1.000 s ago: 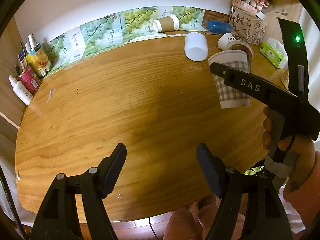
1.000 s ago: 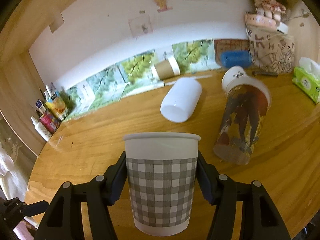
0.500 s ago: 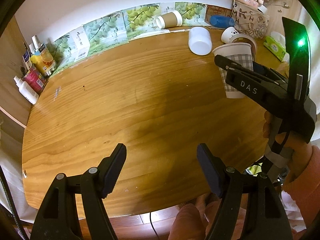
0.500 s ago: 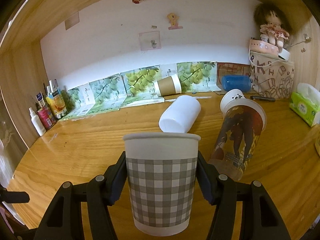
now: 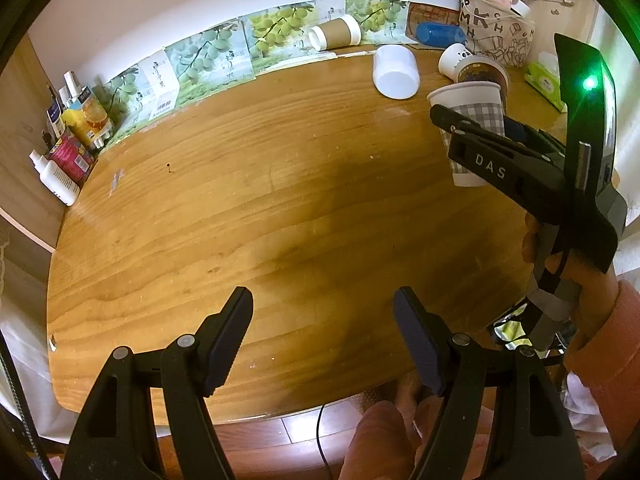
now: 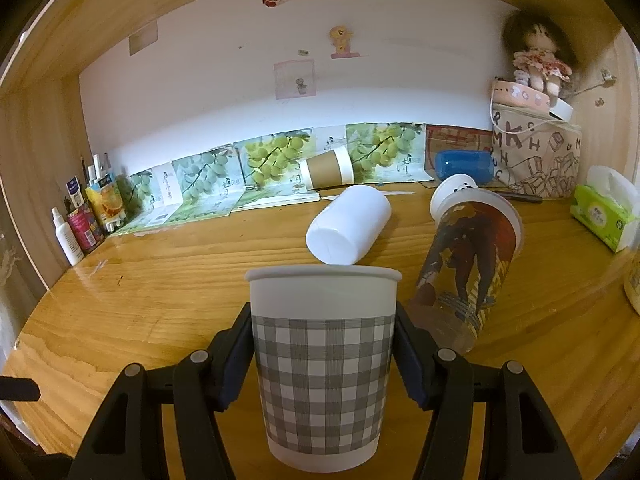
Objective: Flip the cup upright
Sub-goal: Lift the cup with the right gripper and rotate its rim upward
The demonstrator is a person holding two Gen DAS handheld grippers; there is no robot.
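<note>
A white paper cup with a grey check pattern (image 6: 323, 376) stands upright, rim up, between the two fingers of my right gripper (image 6: 323, 364), which is shut on it. In the left wrist view the same cup (image 5: 472, 128) is at the right side of the wooden table (image 5: 260, 200), held by the right gripper (image 5: 480, 136); I cannot tell if its base touches the wood. My left gripper (image 5: 322, 340) is open and empty over the table's near edge.
A white cup (image 6: 348, 224) lies on its side behind the checked cup. A printed tall cup (image 6: 468, 276) and a small white cup (image 6: 456, 190) are to its right. A brown-sleeved cup (image 6: 326, 168), blue container (image 6: 464, 164), bag (image 6: 536, 156), tissues (image 6: 604, 212) and bottles (image 6: 80, 220) line the back.
The right gripper has leveled out and dropped toward the table with the checked cup still upright in it. The left gripper has stayed open and drawn back slightly.
</note>
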